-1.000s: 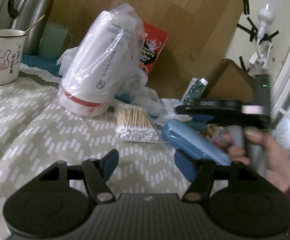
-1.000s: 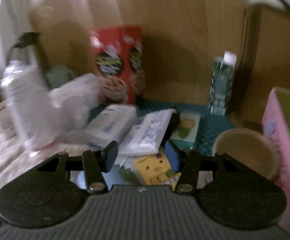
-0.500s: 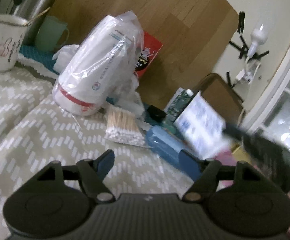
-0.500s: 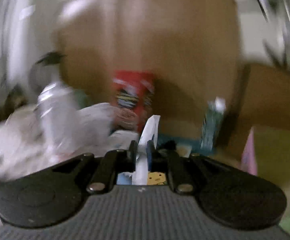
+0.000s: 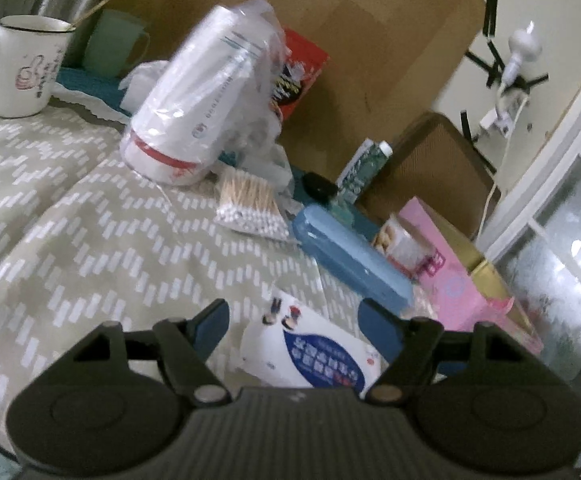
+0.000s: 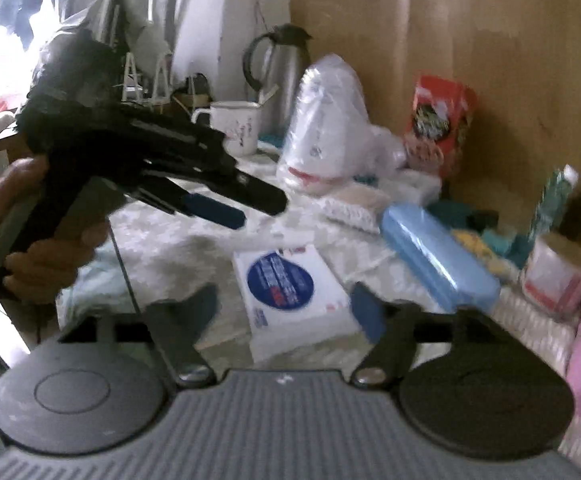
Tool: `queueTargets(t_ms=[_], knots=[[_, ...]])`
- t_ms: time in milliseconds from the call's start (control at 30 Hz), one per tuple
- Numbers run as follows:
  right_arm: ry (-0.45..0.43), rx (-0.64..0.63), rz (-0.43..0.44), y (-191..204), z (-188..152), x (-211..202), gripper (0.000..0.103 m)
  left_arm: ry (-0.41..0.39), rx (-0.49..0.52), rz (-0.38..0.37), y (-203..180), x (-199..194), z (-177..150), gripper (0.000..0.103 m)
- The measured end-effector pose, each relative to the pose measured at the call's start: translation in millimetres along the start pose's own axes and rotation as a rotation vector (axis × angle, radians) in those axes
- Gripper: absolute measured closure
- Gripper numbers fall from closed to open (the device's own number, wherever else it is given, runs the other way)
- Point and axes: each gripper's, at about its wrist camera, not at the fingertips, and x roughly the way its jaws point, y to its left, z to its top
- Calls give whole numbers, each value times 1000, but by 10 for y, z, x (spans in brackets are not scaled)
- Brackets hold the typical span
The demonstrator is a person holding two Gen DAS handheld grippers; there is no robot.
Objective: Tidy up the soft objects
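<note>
A white tissue pack with a blue round label (image 5: 314,354) (image 6: 294,292) lies flat on the patterned tablecloth (image 5: 90,240). My left gripper (image 5: 294,326) is open and empty, just above the pack's near side; it also shows from the side in the right wrist view (image 6: 226,204). My right gripper (image 6: 286,312) is open and empty, with the pack lying between and just beyond its fingers. A bagged white roll (image 5: 194,100) stands further back, with a bag of cotton swabs (image 5: 250,204) and a blue case (image 5: 350,256) near it.
A white mug (image 5: 22,68), a green cup (image 5: 114,44) and a steel kettle (image 6: 278,68) stand at the back left. A red snack packet (image 5: 298,72) leans on the wooden board. A pink box (image 5: 462,284) and a small tub (image 6: 558,276) sit at the right.
My right gripper shut on the tissue pack, carried it left onto the tablecloth, then opened and let it go. My left gripper stayed open and tilted down over the pack.
</note>
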Motion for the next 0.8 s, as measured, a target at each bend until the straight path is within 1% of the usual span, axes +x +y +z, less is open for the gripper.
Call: queueTargets(t_ms=[100,133,167,200,233,267,300,333,400,433,500,567,600,667,733,767,800], knots=[[56,-2,-1,-66,-55,150,15,55,30,29,-59,166,-16,30],[88,0,-4,-84,-64,229,16,45,56,32,-102,194,-36,31],[85,30,20,-126,-59,240,21,52,70,33,-138,217,-48,32],[90,60,57,-153,-41,246,44,56,87,41,-191,230,-65,36],[82,74,47,-157,-19,230,59,88,79,-39,-215,254,-70,48],[81,71,33,-154,-5,230,96,119,40,-132,-221,272,-68,54],[84,85,36,-157,8,236,101,146,14,-198,-272,297,-69,58],[73,105,32,-160,5,227,101,146,52,-195,-393,307,-72,58],[52,105,11,-135,-8,198,101,115,185,-115,-666,313,-93,58],[46,94,-1,-120,-18,167,101,115,239,-88,-778,334,-110,58],[59,94,-5,-121,-36,141,100,134,281,-91,-889,372,-130,56],[79,114,6,-135,-83,62,99,144,288,-94,-933,399,-145,54],[77,123,13,-139,-109,-1,95,152,288,-96,-932,410,-135,50],[80,143,34,-214,-185,-131,95,163,266,-78,-897,438,-138,46],[81,184,53,-286,-287,-310,86,181,226,-67,-832,445,-124,45],[81,206,61,-325,-337,-399,79,188,205,-67,-792,431,-128,43],[79,224,65,-370,-380,-473,75,196,179,-72,-749,429,-117,41]])
